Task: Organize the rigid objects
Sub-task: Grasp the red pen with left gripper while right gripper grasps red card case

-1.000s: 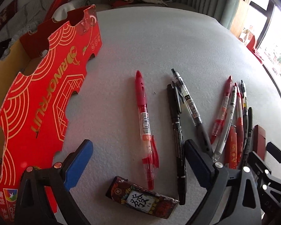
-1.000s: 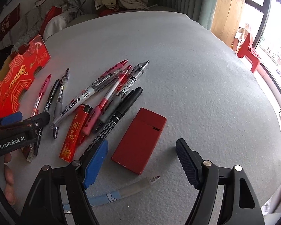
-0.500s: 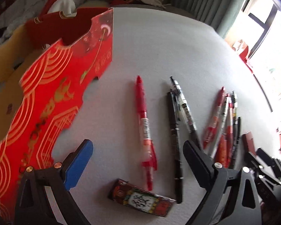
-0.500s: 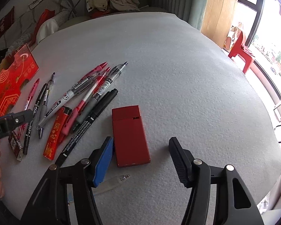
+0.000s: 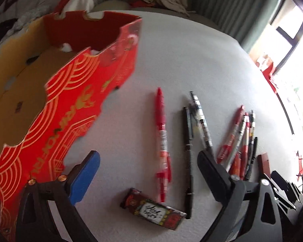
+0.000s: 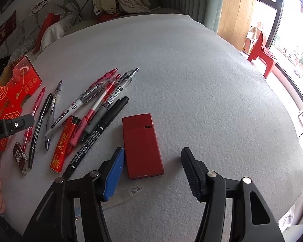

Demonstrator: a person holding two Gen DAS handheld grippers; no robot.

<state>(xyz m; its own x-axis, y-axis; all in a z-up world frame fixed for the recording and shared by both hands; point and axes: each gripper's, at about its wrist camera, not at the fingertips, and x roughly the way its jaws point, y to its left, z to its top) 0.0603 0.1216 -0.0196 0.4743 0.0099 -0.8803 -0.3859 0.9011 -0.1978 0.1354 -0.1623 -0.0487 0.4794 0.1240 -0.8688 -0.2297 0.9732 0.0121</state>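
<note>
Left tool (image 5: 148,173) spread wide, empty, above red pen (image 5: 162,141) and small printed box (image 5: 153,209) on table (image 5: 192,60); right tool (image 6: 152,171) released, over red case (image 6: 141,145); pen cluster (image 6: 99,109) just left; red cardboard box (image 5: 50,100) far left.

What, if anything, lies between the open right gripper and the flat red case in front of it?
Nothing visible does. The right gripper is open and empty, and the red case lies flat on the white table just ahead, beside the blue finger pad. The black marker lies left of the case, apart from it.
</note>
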